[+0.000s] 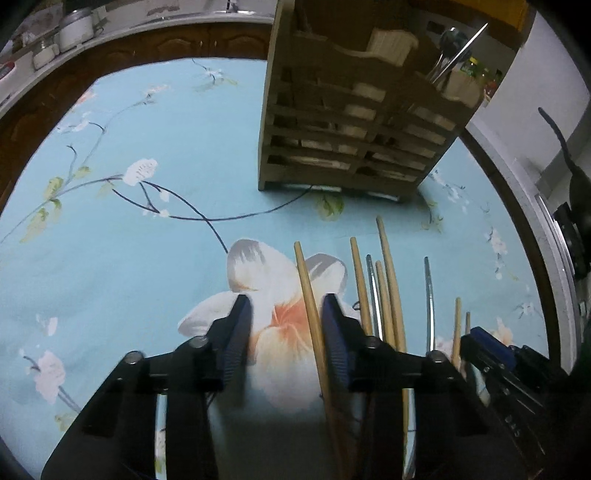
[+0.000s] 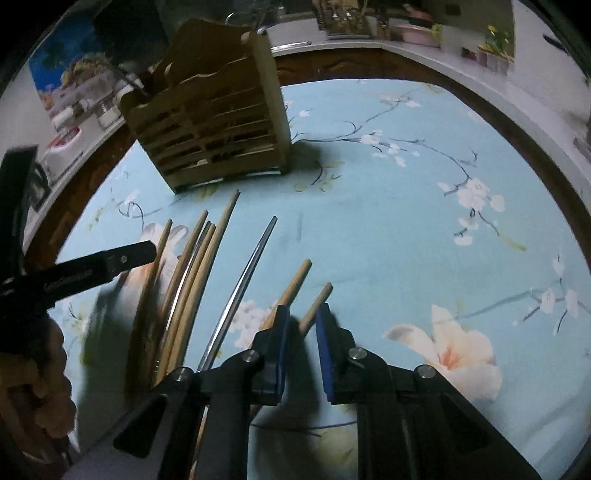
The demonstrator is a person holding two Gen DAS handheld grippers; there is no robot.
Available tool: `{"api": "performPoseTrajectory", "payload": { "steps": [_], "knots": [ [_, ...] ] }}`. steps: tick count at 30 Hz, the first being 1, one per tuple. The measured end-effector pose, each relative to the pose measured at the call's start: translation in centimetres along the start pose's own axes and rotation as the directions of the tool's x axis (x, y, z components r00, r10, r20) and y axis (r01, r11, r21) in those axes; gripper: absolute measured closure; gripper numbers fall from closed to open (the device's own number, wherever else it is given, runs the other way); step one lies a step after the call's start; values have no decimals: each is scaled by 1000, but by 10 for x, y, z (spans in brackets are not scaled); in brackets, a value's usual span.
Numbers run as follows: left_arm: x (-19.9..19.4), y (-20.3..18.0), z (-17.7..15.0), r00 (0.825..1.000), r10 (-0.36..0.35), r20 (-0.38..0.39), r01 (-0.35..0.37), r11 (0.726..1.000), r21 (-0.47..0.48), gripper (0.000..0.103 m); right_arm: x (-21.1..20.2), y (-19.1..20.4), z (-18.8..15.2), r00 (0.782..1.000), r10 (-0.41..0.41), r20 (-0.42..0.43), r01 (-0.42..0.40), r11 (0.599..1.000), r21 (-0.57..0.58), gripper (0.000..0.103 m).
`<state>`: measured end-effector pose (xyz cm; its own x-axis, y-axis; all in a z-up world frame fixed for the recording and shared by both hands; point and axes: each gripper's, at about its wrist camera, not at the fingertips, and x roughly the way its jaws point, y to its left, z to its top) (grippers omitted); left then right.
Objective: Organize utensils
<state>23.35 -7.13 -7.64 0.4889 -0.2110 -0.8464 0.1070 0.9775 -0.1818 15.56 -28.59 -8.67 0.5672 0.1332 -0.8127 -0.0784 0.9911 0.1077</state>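
Observation:
Wooden chopsticks (image 1: 388, 288) and thin metal ones (image 1: 428, 295) lie side by side on the blue floral tablecloth (image 1: 129, 258). My left gripper (image 1: 286, 317) is open low over the cloth. One wooden chopstick (image 1: 308, 295) runs between its jaws, against the right pad and clear of the left. My right gripper (image 2: 301, 328) stands narrowly open around the end of another wooden chopstick (image 2: 319, 297); a second one (image 2: 293, 282) passes just outside its left finger. A slatted wooden utensil holder (image 1: 351, 122) (image 2: 218, 122) stands behind, with metal spoons (image 1: 450, 48) in its top.
In the right wrist view the left gripper's finger (image 2: 129, 254) and a person's hand (image 2: 40, 387) sit at the left, over the chopstick pile (image 2: 195, 266). A counter with jars (image 1: 74, 26) curves behind the table. The right gripper's body (image 1: 487, 343) is close at the right.

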Motion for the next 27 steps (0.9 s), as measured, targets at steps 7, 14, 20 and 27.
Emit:
{"api": "performPoseTrajectory", "payload": {
  "steps": [7,14,20,27],
  "knots": [
    [-1,-7,-7,1000,-14,8,13,996,88,86,-3,-23,4,997,-80,-6,80,995,-55,95],
    [1,-13,-2,997,-52,-56,57,994,96,86,-2,-47,11,1000,14,-28,-12,998,64,93],
    [5,-26,-1,999,-30,-36,34,990,138,94,4,-40,18,1000,0,-20,1,998,64,93],
    [-14,-12,-7,997,-78,-10,79,992,98,98,-7,-36,16,997,79,6,-79,993,83,98]
  ]
}}
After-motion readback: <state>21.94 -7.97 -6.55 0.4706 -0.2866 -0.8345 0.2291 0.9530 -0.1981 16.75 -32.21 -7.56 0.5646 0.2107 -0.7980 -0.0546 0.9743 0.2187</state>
